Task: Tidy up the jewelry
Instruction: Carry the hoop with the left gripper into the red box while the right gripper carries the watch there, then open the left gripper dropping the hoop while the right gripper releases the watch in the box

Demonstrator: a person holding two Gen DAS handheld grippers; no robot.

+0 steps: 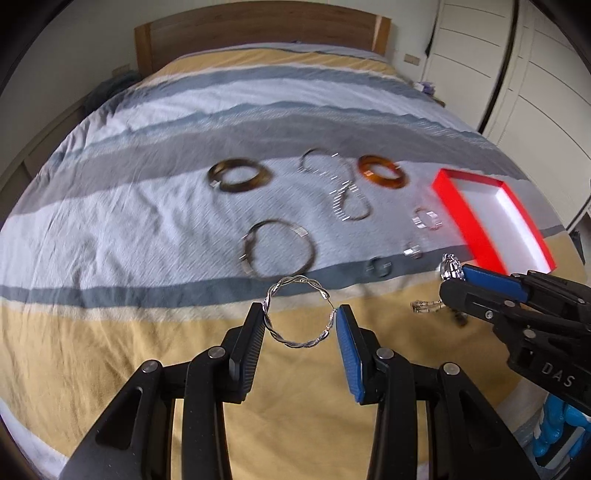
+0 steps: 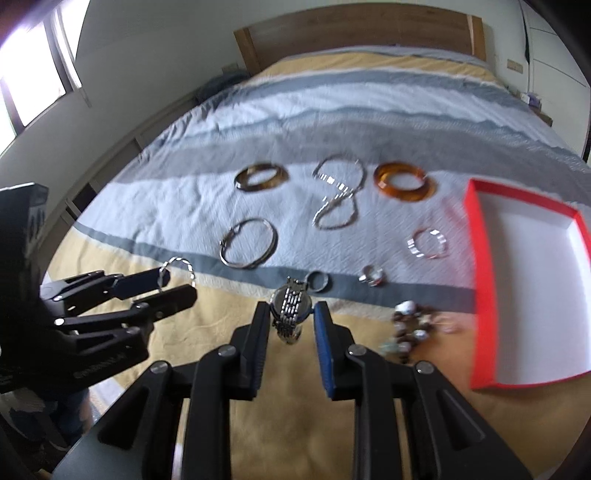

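Observation:
My left gripper (image 1: 299, 314) is shut on a twisted silver bangle (image 1: 270, 295), which hangs upright between the pads above the yellow band of the bedspread. My right gripper (image 2: 291, 310) is shut on a silver link watch (image 2: 291, 301), held clear of the bed. In the left wrist view the right gripper (image 1: 452, 280) comes in from the right with the watch (image 1: 451, 266) at its tip. In the right wrist view the left gripper (image 2: 181, 284) and its bangle (image 2: 181, 261) show at the left. An open red box (image 2: 484, 280) with a white inside lies on the right.
On the bedspread lie a dark brown bangle (image 1: 240, 175), an amber bangle (image 1: 382, 171), a chain (image 1: 343, 184), a thin hoop (image 1: 279, 247), a pink bracelet (image 1: 426, 218), small rings (image 1: 413, 251) and a beaded pile (image 2: 410, 328). A wooden headboard (image 1: 258, 33) stands behind, wardrobe doors (image 1: 517, 55) on the right.

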